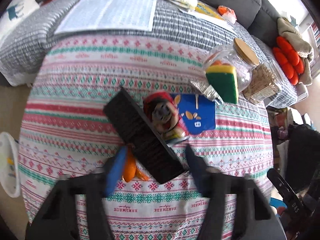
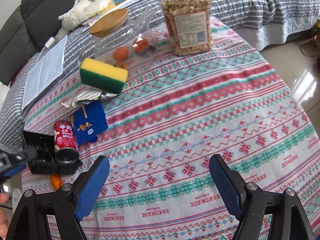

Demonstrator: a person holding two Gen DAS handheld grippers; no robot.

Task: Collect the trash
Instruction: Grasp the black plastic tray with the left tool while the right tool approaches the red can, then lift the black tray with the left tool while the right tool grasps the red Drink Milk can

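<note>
A black plastic tray (image 1: 140, 132) lies on the patterned tablecloth, with a red can (image 1: 162, 110) on its side against it. My left gripper (image 1: 156, 149) straddles the tray's near end; its left pad (image 1: 115, 172) stands off the tray, and an orange wrapper (image 1: 130, 168) shows in the gap. The picture is blurred there. A blue wrapper (image 1: 200, 114) lies just beyond the can. In the right wrist view the tray (image 2: 44, 166), can (image 2: 65, 140), blue wrapper (image 2: 90, 122) and left gripper (image 2: 20, 158) sit at the far left. My right gripper (image 2: 160, 160) hangs open over bare cloth.
A crumpled silver wrapper (image 2: 86, 97) lies under a yellow-green sponge (image 2: 104, 76). Behind stand a glass jar with a wooden lid (image 2: 112, 30) and a plastic jar of snacks (image 2: 188, 20). A paper sheet (image 2: 46, 68) and a plush toy (image 2: 86, 8) lie on the grey quilt.
</note>
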